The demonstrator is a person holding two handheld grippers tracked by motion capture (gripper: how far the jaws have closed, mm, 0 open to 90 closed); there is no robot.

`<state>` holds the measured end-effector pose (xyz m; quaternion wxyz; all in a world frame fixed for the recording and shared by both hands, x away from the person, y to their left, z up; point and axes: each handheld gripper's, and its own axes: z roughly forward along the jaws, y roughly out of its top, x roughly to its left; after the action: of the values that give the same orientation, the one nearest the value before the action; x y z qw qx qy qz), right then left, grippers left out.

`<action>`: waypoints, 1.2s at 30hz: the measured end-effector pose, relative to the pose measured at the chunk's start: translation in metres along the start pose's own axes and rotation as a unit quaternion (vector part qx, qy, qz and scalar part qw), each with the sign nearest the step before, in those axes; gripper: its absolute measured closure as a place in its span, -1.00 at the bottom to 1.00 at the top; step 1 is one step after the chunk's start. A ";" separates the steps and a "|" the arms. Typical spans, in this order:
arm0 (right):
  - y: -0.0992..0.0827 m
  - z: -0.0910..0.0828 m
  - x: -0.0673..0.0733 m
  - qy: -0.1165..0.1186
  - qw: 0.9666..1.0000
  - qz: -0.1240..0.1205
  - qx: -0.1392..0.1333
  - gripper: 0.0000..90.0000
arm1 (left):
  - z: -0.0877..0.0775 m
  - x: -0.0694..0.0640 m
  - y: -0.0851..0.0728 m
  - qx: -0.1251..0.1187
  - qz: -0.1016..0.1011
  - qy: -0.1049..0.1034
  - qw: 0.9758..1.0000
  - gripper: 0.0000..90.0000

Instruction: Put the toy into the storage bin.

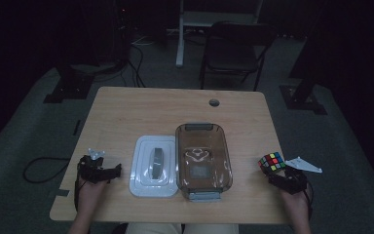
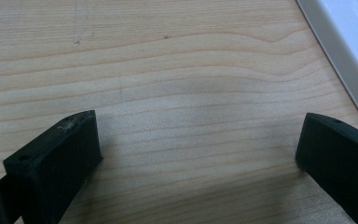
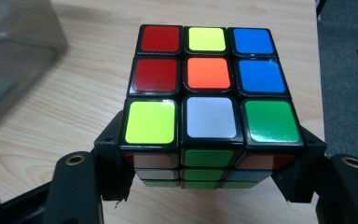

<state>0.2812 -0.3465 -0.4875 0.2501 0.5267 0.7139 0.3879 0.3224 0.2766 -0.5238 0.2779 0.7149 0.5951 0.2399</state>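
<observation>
A wooden table seen from above, with a person's forearms entering from the near edge. At the right near side, the right gripper has its two jaws closed against opposite sides of a Rubik's cube, which sits close to the table's right edge. In the right gripper view the cube lies between the jaws, its upper face showing red, yellow, blue, orange, white and green stickers; whether it rests on the table or is raised just off it cannot be told. At the left near side, the left gripper lies low over the table, pointing right toward a white lid. In the left gripper view its jaws stand wide apart above bare wood with nothing between them, and the lid's white edge crosses the far right corner. Centre of the table: the white lid, bearing a grey handle, lies flat just left of a clear brownish container with grey end clasps; the two sit side by side, touching or nearly so.
</observation>
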 end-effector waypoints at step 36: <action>0.092 -0.033 0.079 0.181 0.969 -0.156 -0.063 -0.25 | 0.000 0.000 0.000 0.001 0.001 0.000 1.000 -0.99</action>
<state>0.2818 -0.2677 -0.3888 0.2071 0.3133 0.7946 0.4770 0.3223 0.2767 -0.5237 0.2774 0.7154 0.5948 0.2398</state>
